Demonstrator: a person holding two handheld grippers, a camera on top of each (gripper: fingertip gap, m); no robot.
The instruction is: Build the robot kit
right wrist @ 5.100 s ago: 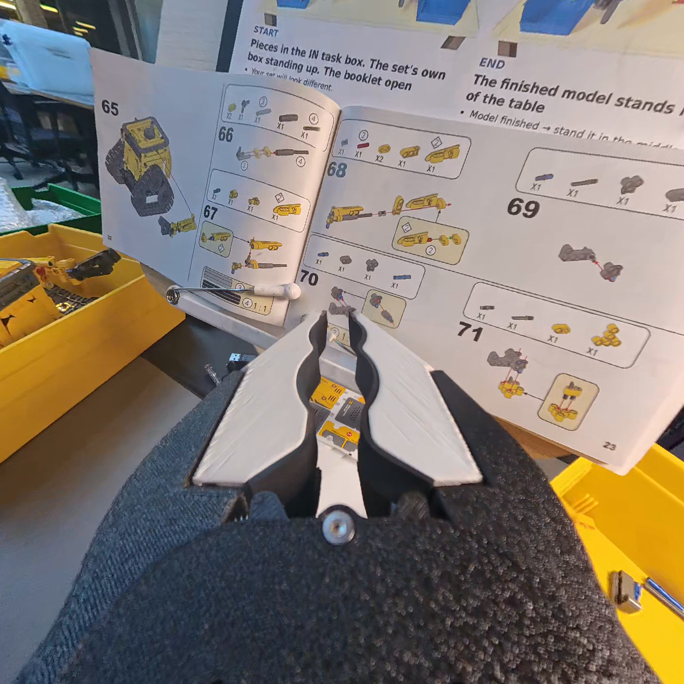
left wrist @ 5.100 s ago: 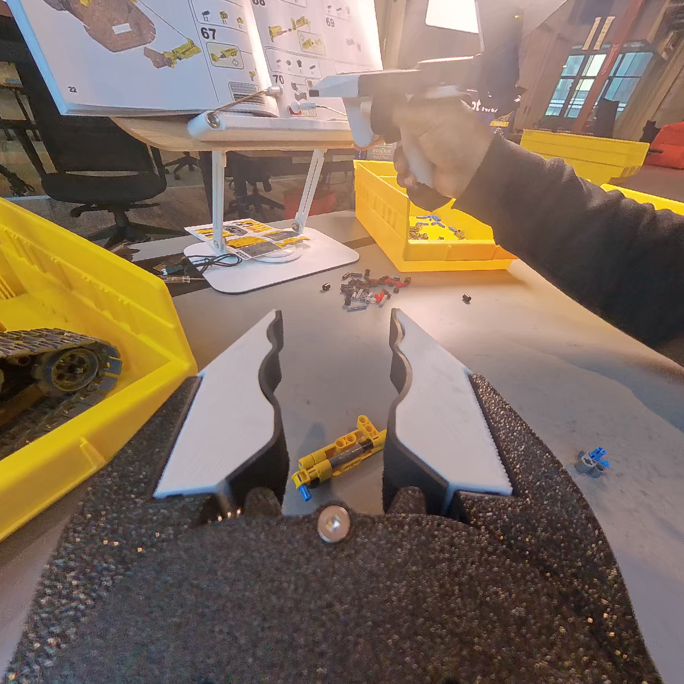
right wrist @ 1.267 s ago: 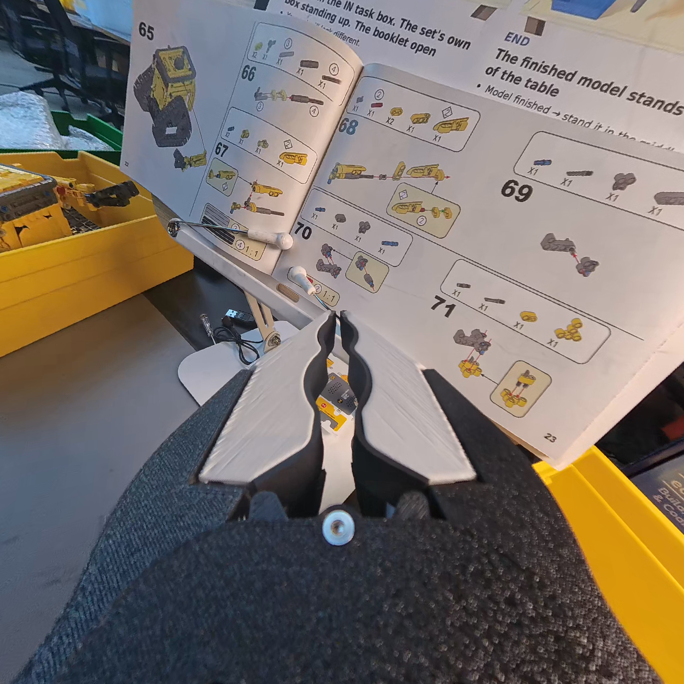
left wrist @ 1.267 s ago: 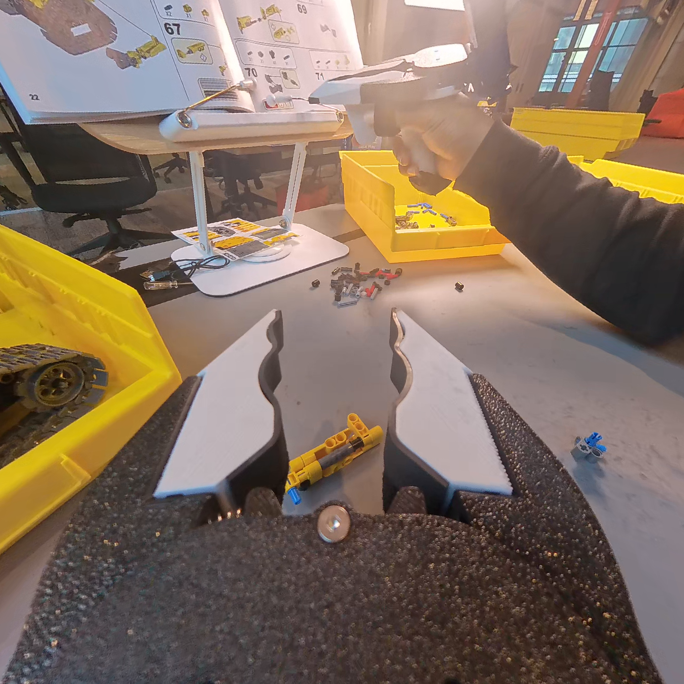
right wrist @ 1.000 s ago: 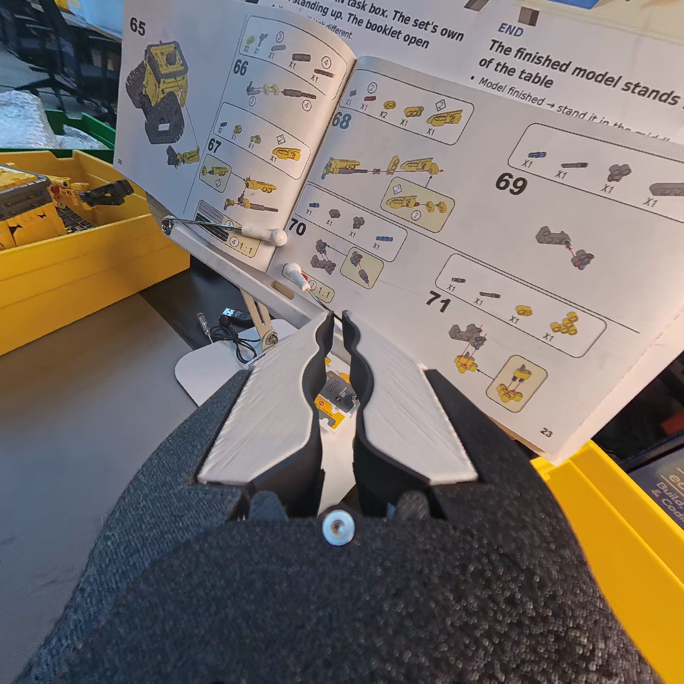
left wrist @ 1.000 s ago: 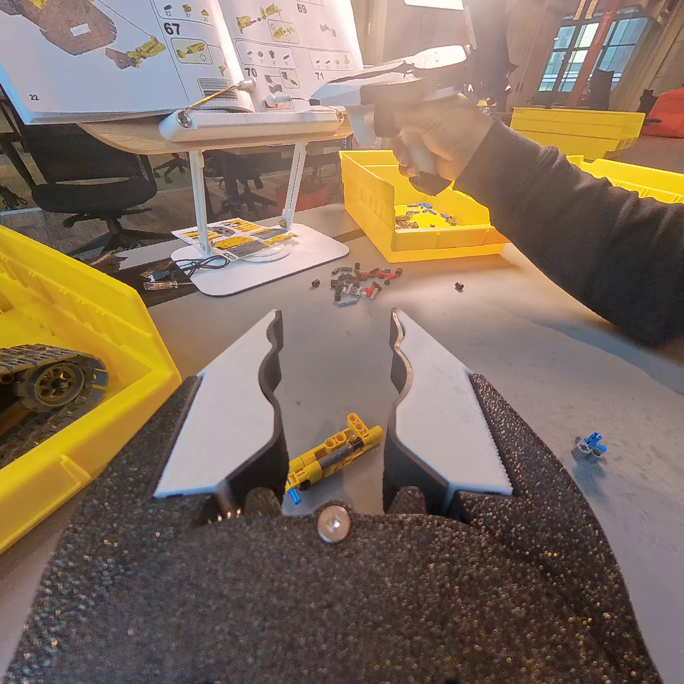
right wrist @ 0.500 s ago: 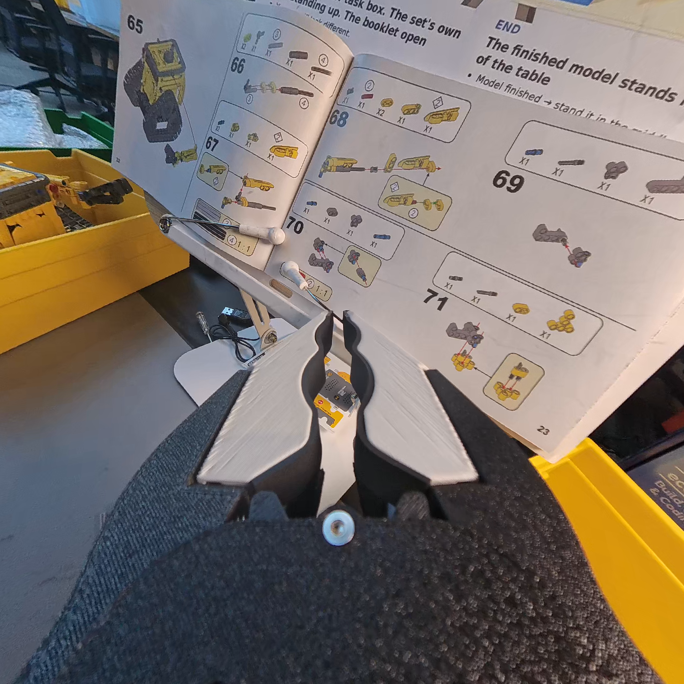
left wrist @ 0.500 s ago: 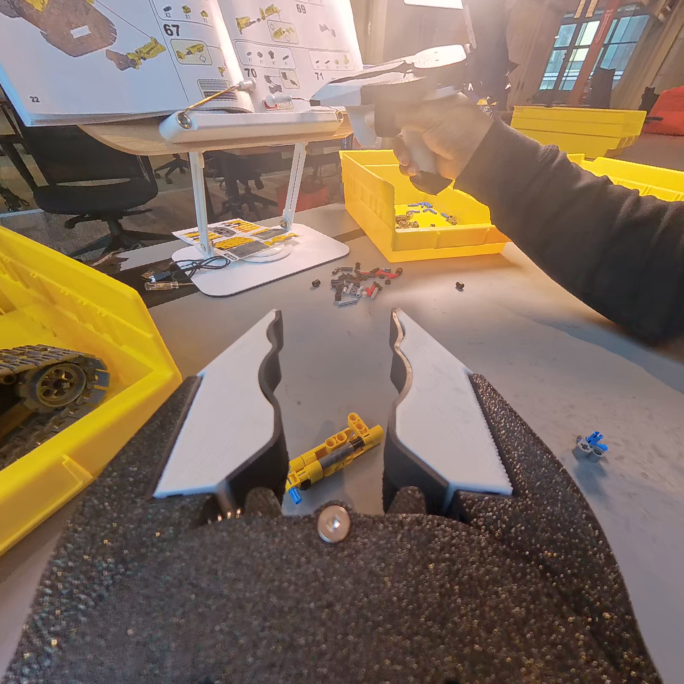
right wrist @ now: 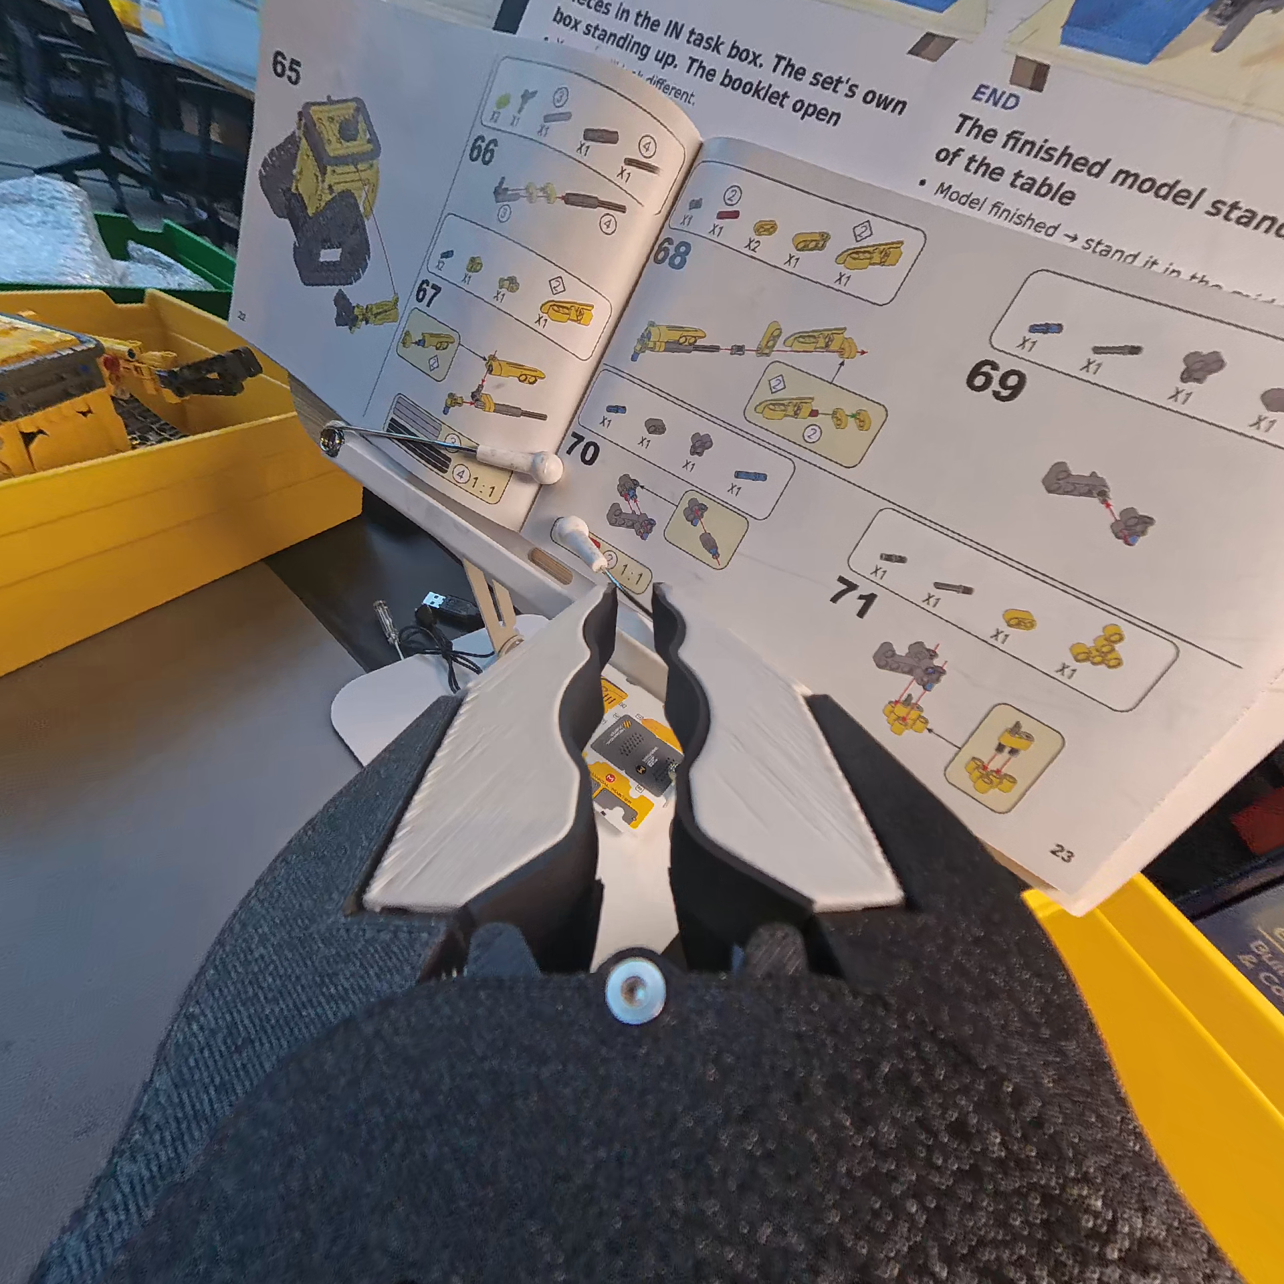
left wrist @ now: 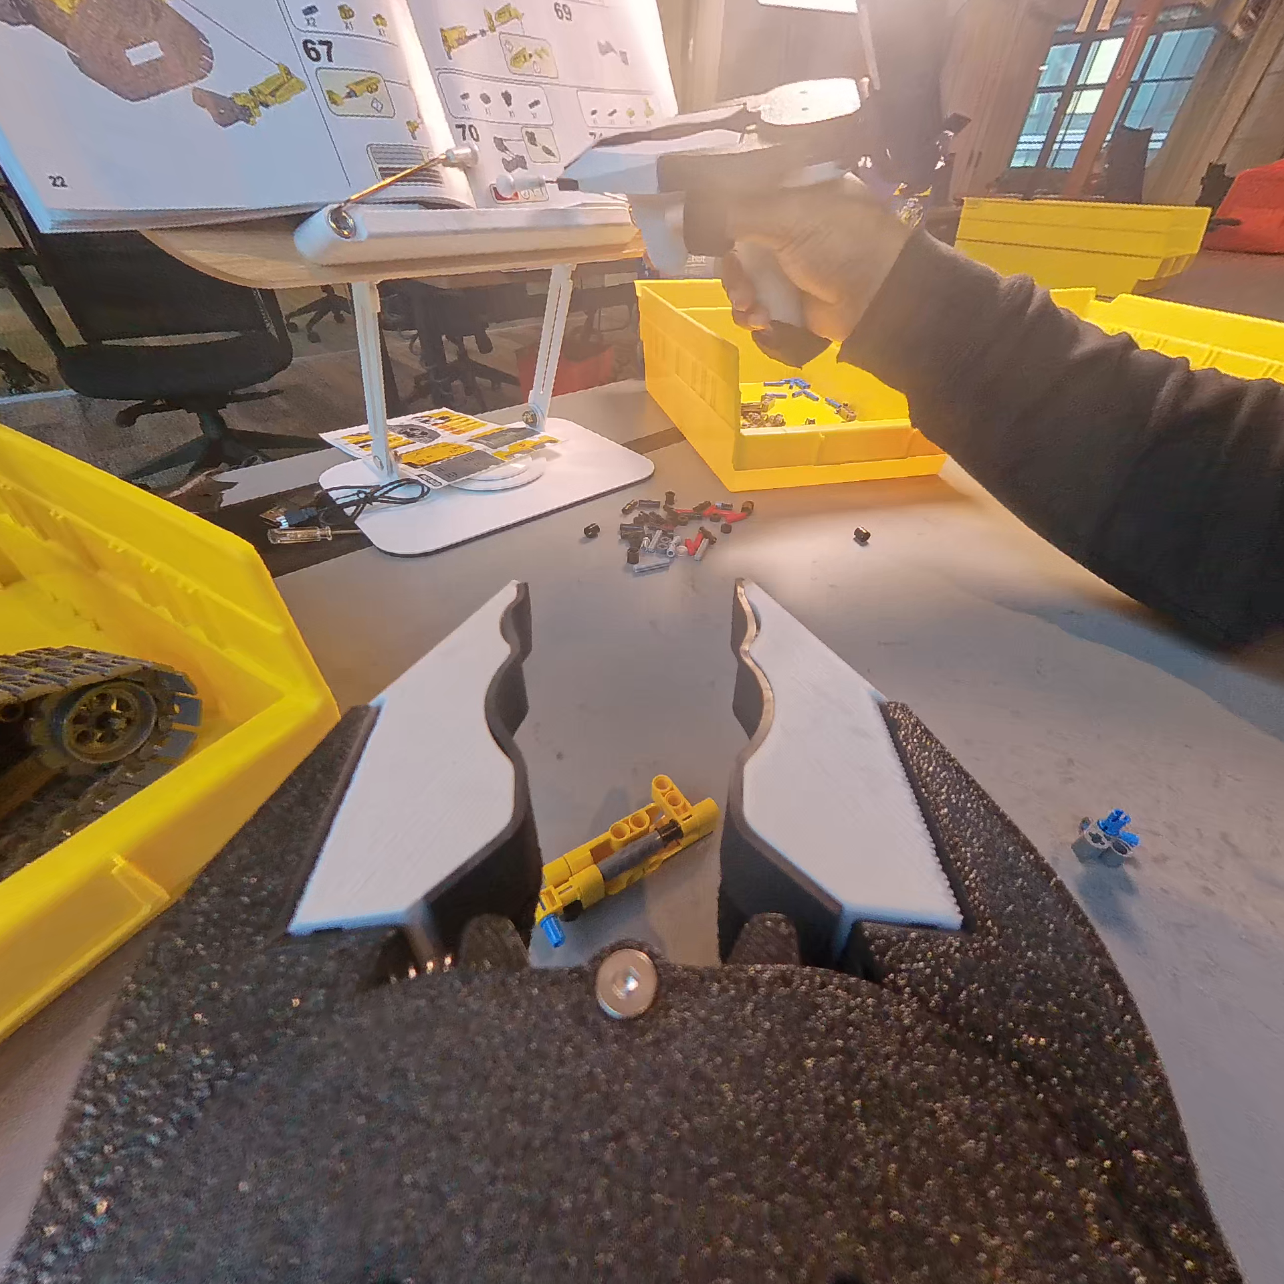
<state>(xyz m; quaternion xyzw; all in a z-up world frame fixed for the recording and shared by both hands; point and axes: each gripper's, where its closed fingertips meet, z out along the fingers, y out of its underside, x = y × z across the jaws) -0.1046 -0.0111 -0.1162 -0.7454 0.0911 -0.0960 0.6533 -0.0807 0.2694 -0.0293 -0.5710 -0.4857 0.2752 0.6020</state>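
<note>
**Grippers poised over a brick-building bench**

The left gripper (left wrist: 629,597) hangs low over the grey table (left wrist: 903,667), its jaws spread wide with nothing between the pads. Directly below the gap, near the finger roots, a yellow assembly (left wrist: 629,851) with a dark axle and a blue pin at one end lies flat on the table, touching neither finger. A small blue-and-grey piece (left wrist: 1106,837) sits apart to the right. Ahead, loose dark, grey and red pins (left wrist: 670,528) are scattered just in front of the white stand (left wrist: 486,500), whose base carries a sticker sheet (left wrist: 445,445); a cable and a small screwdriver (left wrist: 306,533) lie beside the base. A left bin (left wrist: 139,820) holds a tracked model (left wrist: 97,715); a second yellow bin (left wrist: 785,445) beyond the pins contains more small parts.

The right gripper (right wrist: 634,590) is raised in front of the open booklet (right wrist: 799,389) propped on the stand, its tips near the lower edge of the right-hand page and one of the stand's page clips (right wrist: 580,538). Its jaws are nearly closed, a narrow slit between the pads, gripping nothing. In the left wrist view the same gripper (left wrist: 577,179) appears in a hand (left wrist: 813,264) with a dark sleeve, level with the stand's ledge. A printed sheet (right wrist: 1042,125) stands behind the booklet.
</note>
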